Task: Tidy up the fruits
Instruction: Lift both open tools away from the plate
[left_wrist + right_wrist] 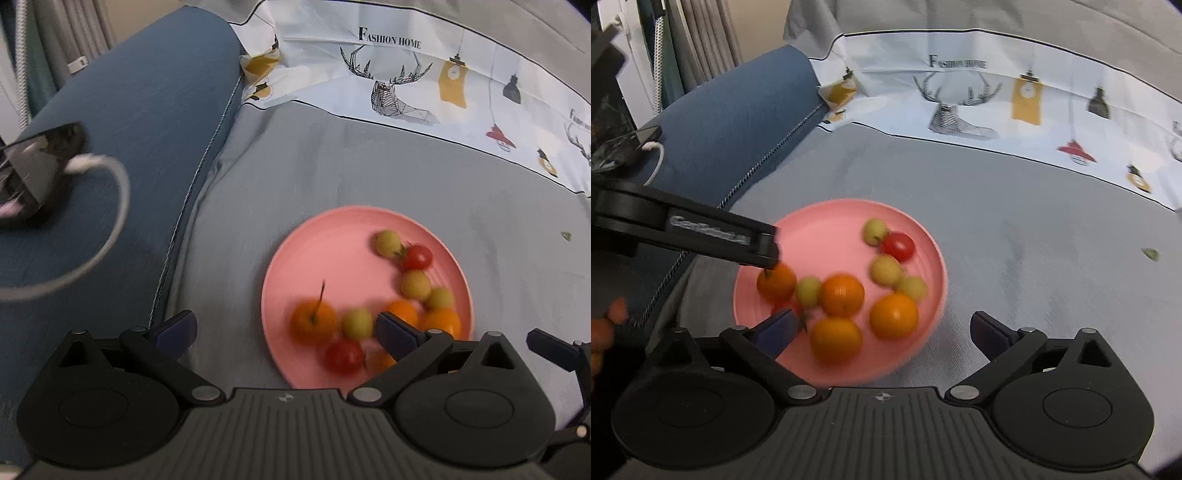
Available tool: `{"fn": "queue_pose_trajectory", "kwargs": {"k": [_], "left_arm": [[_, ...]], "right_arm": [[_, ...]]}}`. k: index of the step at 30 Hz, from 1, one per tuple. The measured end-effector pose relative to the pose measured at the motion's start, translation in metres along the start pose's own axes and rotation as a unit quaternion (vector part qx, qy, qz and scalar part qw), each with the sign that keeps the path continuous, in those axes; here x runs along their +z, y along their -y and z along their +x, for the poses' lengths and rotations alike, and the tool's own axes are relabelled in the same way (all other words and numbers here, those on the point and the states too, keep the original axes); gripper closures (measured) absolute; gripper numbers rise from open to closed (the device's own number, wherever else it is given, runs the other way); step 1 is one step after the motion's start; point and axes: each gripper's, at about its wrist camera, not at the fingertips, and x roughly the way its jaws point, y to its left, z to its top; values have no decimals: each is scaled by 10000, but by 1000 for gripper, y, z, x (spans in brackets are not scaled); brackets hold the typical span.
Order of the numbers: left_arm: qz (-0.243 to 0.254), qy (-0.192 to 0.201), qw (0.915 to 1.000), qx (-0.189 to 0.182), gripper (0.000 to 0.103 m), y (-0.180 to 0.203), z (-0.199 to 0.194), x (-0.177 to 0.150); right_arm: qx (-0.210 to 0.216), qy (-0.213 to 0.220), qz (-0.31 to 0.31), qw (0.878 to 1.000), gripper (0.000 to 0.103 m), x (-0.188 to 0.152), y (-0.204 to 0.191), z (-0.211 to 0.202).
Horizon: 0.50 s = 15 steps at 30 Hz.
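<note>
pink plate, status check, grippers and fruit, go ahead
Left gripper open, right gripper open, both empty over the near rim. Pink plate holds oranges, green fruits, red tomatoes. Left gripper's finger crosses the plate's left edge.

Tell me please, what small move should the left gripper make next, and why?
Probably ease the open left gripper forward and down around the stemmed orange at the near left of the pink plate. Its fingers are spread wide and hold nothing, and that fruit lies nearly between them. The right gripper is also open, over the plate's near side.
</note>
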Motion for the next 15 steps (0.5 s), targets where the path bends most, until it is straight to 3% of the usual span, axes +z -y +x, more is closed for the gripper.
{"fn": "queue_pose_trajectory", "kwargs": {"k": [9,15], "left_arm": [[20,205,9995,245,0,-1,-65,-45],[-195,348,9991,141,0,-2,-98,-62]], "right_arm": [[-408,423,259,9979,1,-21,7,-68],[-444,845,-96,9954,1,-34,-9,-108]]}}
